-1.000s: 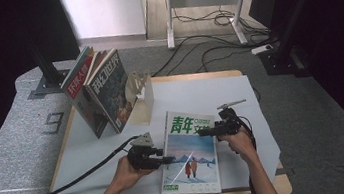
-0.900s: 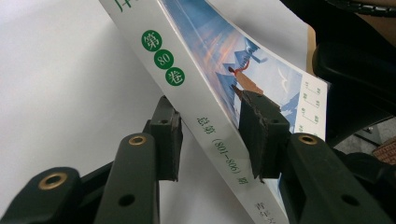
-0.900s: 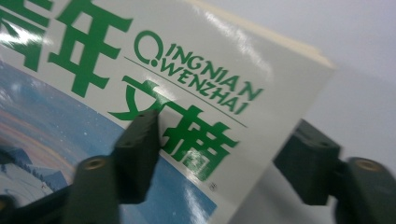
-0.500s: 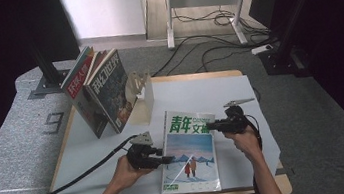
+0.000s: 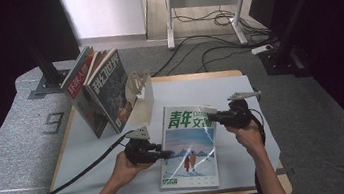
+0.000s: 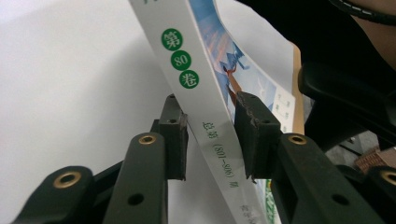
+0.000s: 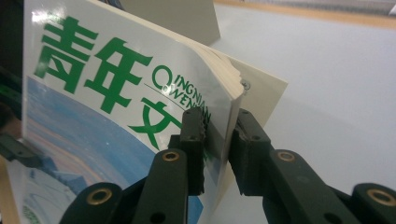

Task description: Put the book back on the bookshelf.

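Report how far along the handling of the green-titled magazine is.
Done: both tongs have just been closing on the magazine, the left tongs across its spine, the right tongs on its top corner, which is raised off the white mat. In hand: lifting it. Left, probably: standing it beside the upright magazines.

Bare tabletop (image 5: 239, 85) rightward (upright magazines (image 5: 101, 91) far-left)

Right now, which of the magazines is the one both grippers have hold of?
The green-titled magazine on the white mat, clamped by the left gripper and right gripper. The other two magazines stand upright against the bookend.
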A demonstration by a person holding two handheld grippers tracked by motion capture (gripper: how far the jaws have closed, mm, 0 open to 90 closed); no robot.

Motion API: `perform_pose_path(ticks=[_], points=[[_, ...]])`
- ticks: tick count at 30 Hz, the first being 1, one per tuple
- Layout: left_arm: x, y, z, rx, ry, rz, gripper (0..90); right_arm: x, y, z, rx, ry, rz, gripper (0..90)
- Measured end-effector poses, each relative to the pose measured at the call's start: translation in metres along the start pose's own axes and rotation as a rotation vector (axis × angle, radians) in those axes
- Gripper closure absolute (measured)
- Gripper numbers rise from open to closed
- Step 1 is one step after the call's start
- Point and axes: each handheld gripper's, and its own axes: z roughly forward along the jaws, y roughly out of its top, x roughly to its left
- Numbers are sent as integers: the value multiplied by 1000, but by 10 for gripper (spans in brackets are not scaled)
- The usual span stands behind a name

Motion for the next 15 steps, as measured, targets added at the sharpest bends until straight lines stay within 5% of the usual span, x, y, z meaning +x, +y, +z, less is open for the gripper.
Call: perform_pose_path(ticks=[7, 11, 15], points=[[2, 12, -9, -64, 71, 28, 703, 11, 21, -17, -77, -5, -33, 761], [0, 21, -13, -88, 164, 69, 712, 21, 35, -28, -127, 10, -55, 765], [-3, 24, -13, -62, 239, 105, 704, 36, 44, -32, -133, 1, -107, 765]])
